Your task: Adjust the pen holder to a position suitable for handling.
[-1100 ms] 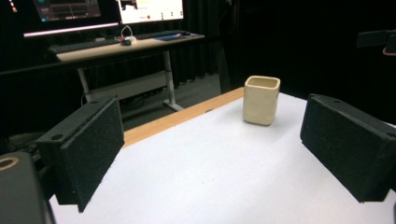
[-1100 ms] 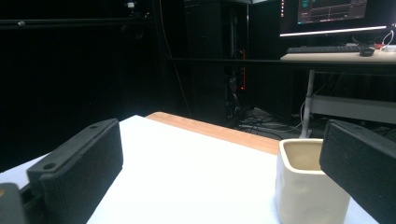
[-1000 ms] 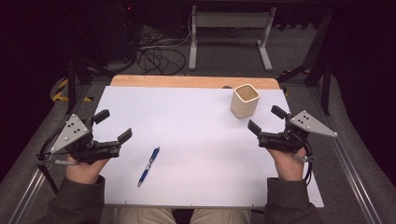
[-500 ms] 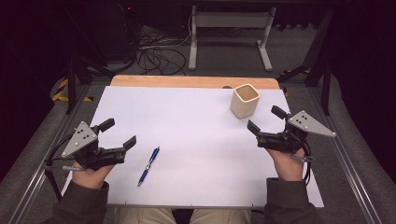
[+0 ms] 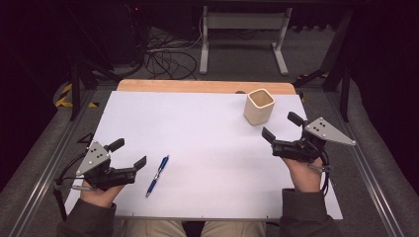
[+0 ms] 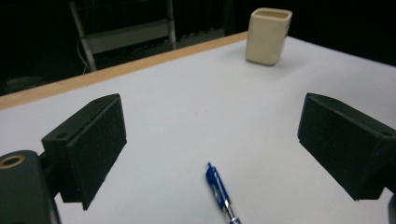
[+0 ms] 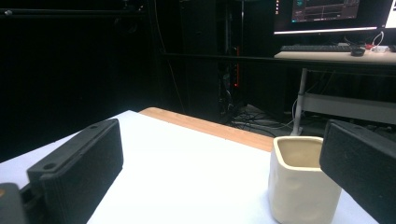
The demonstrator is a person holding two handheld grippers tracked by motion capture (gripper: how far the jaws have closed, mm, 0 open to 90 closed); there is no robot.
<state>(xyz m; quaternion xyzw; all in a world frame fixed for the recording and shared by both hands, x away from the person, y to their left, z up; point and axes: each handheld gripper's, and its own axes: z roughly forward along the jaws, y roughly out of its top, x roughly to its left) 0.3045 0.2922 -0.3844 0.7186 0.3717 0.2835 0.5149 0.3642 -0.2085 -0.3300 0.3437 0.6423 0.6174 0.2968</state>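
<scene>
At the near edge of the high view, the left tool (image 5: 131,154) sat low on the white counter (image 5: 207,128), jaws spread wide and holding nothing. Just to its right lay a blue pen (image 5: 157,176), angled with its tip toward the person. The left gripper view caught that pen (image 6: 218,190) between and just ahead of the two parted jaws, touching neither, a relation the high view left less plain. Across the counter the right tool (image 5: 282,126) was likewise wide open and empty, raised in the person's hand. A cream square cup (image 5: 259,106) stood upright just beyond it, near the counter's far wooden edge. The right gripper view showed the cup (image 7: 301,184) close ahead, partly behind the right-hand jaw, and farther off a desk with a monitor (image 7: 327,14) and keyboard (image 7: 317,48).
</scene>
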